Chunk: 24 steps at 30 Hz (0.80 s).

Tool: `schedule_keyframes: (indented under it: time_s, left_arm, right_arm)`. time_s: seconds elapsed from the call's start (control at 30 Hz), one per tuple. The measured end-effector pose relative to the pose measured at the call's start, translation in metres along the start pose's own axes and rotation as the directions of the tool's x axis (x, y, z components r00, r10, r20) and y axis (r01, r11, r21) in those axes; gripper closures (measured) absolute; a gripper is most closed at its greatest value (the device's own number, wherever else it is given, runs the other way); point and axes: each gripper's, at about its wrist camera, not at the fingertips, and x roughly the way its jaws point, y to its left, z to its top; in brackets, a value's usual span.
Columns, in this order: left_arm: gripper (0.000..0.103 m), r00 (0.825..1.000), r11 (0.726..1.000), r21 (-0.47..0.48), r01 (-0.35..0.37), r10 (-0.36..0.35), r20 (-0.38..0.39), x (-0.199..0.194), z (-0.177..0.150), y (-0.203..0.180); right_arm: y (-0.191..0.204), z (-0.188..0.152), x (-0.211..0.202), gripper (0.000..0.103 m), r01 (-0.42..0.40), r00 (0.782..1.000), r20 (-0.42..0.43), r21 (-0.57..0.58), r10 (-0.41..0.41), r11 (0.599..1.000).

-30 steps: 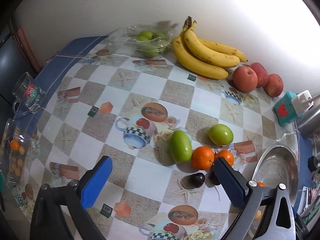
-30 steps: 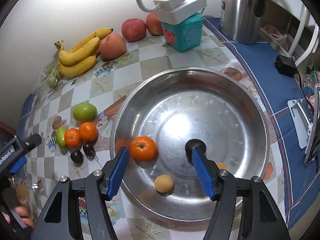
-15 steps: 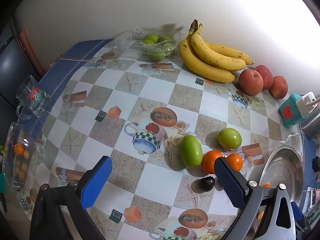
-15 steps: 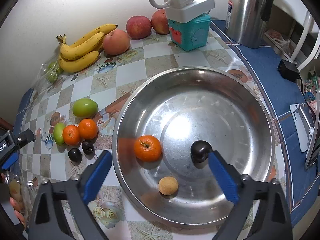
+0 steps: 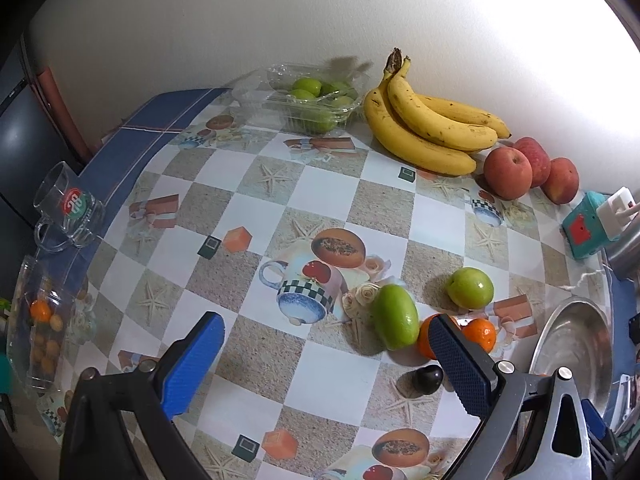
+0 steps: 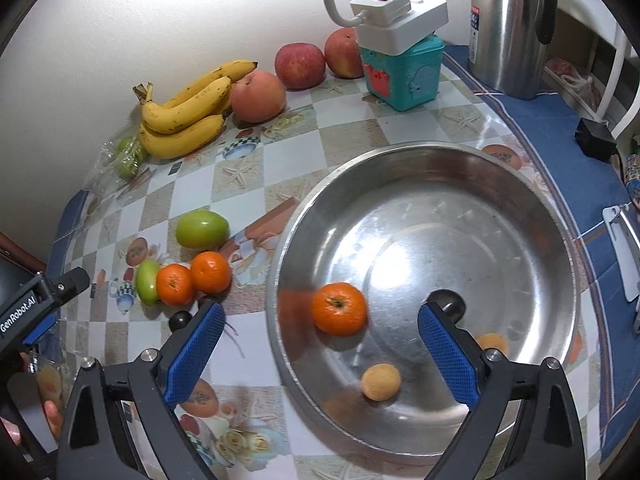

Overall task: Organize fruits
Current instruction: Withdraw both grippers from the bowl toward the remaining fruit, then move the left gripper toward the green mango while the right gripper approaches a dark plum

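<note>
Our right gripper (image 6: 318,344) hangs spread wide and empty over the steel bowl (image 6: 520,208); the tangerine (image 6: 339,309) sits between its blue pads, the dark plum (image 6: 454,302) just behind the right one. Our left gripper (image 5: 326,360) is likewise released, two green fruits (image 5: 395,317) and tangerines beyond it (one half hidden). The checked, glossy tablecloth (image 5: 332,184) meets a plain white wall, with bananas (image 5: 428,128) and apples (image 5: 508,172) alongside.

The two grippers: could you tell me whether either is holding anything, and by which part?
Nothing is held: left gripper and right gripper both stand open and empty.
</note>
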Motion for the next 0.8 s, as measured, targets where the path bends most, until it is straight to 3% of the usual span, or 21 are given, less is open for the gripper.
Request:
schedule_keyframes:
  time_s: [0.4,0.6,0.8]
  left_arm:
    - [0.000,0.998,0.998,0.036,-0.060,0.061,-0.012,0.005,0.005,0.011]
    - [0.000,0.998,0.998,0.028,-0.057,0.058,-0.019,0.008,0.006,0.015]
    - [0.000,0.999,0.999,0.032,-0.042,0.043,-0.025,0.011,0.007,0.014]
  right_arm:
    - [0.042,0.002,0.005,0.005,-0.030,0.999,-0.023,-0.102,0.028,0.994]
    - [0.059,0.005,0.008,0.005,-0.029,0.999,-0.022,-0.114,0.027,0.993]
    - [0.070,0.004,0.006,0.005,0.052,0.998,0.024,-0.146,-0.049,0.988]
